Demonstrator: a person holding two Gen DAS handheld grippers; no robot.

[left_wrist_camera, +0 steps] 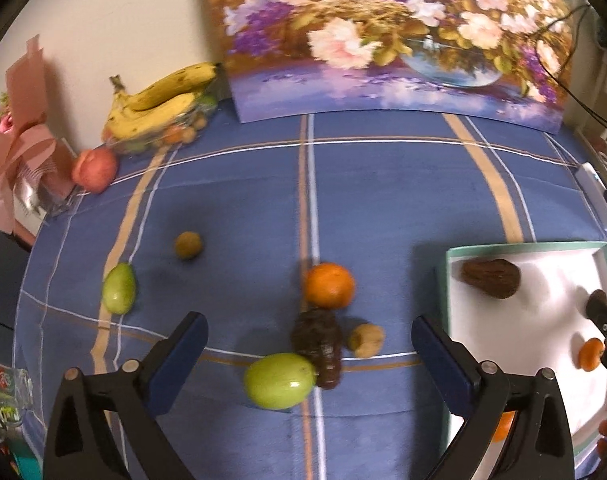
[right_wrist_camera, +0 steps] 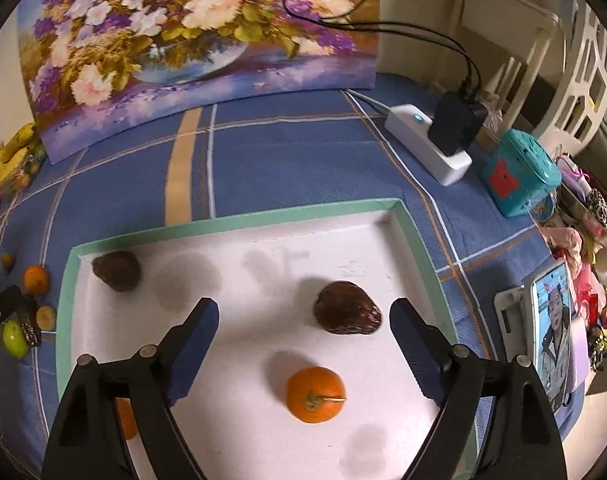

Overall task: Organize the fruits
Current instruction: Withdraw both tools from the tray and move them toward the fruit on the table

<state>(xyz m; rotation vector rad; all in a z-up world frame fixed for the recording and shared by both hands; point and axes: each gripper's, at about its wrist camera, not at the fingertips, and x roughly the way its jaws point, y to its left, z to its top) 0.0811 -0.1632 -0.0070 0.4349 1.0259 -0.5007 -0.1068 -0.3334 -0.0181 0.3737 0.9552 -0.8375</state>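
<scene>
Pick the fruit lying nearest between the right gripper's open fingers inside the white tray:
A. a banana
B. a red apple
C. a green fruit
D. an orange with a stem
D: in the right wrist view the orange with a stem lies on the white tray between the open fingers of the right gripper.

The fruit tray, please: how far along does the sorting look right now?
Partly done. The white tray already holds two dark brown fruits and an orange. Nothing is in hand: the left gripper and right gripper are both open. An orange, green fruits and small brown ones remain on the tablecloth.
</scene>
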